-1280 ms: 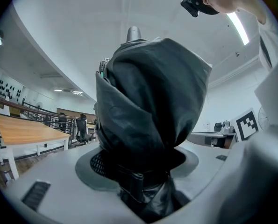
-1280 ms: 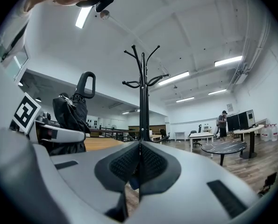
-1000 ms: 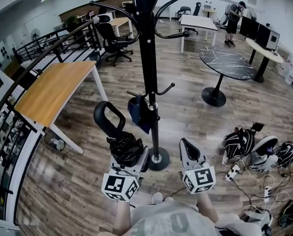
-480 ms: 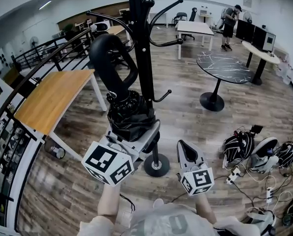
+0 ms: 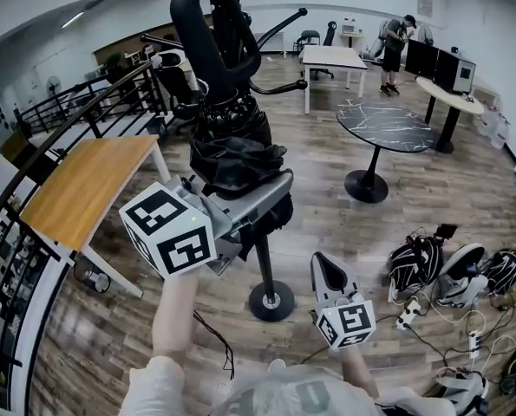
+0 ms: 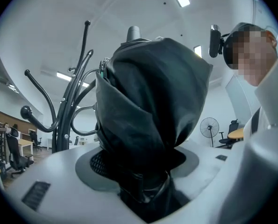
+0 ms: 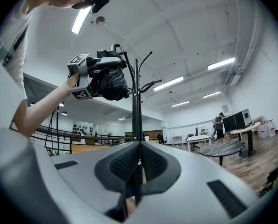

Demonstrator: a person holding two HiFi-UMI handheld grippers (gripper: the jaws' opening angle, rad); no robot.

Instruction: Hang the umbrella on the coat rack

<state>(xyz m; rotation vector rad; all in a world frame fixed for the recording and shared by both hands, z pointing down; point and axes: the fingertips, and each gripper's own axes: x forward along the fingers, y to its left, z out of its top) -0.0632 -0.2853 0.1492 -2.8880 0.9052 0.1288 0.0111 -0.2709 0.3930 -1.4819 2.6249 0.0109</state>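
My left gripper [image 5: 258,202] is shut on a folded black umbrella [image 5: 231,150] and holds it high, just left of the black coat rack's pole [image 5: 262,258]. The umbrella's loop handle [image 5: 214,33] stands up in front of the rack's upper hooks [image 5: 279,29]. The left gripper view is filled by the umbrella [image 6: 153,101] clamped between the jaws, with the rack's hooks [image 6: 66,111] behind it to the left. My right gripper [image 5: 329,274] hangs low near the rack's round base [image 5: 271,300], shut on nothing. The right gripper view looks up at the pole [image 7: 136,106] and the raised umbrella [image 7: 111,82].
A wooden table [image 5: 84,180] stands to the left beside a black railing [image 5: 32,146]. A round dark table [image 5: 388,124] is at the right, with bags and cables [image 5: 448,267] on the floor. A person [image 5: 399,37] stands at the far back by a white table [image 5: 331,56].
My left gripper has lifted the umbrella from low beside the pole up to the rack's upper hooks. The right gripper has stayed where it was.
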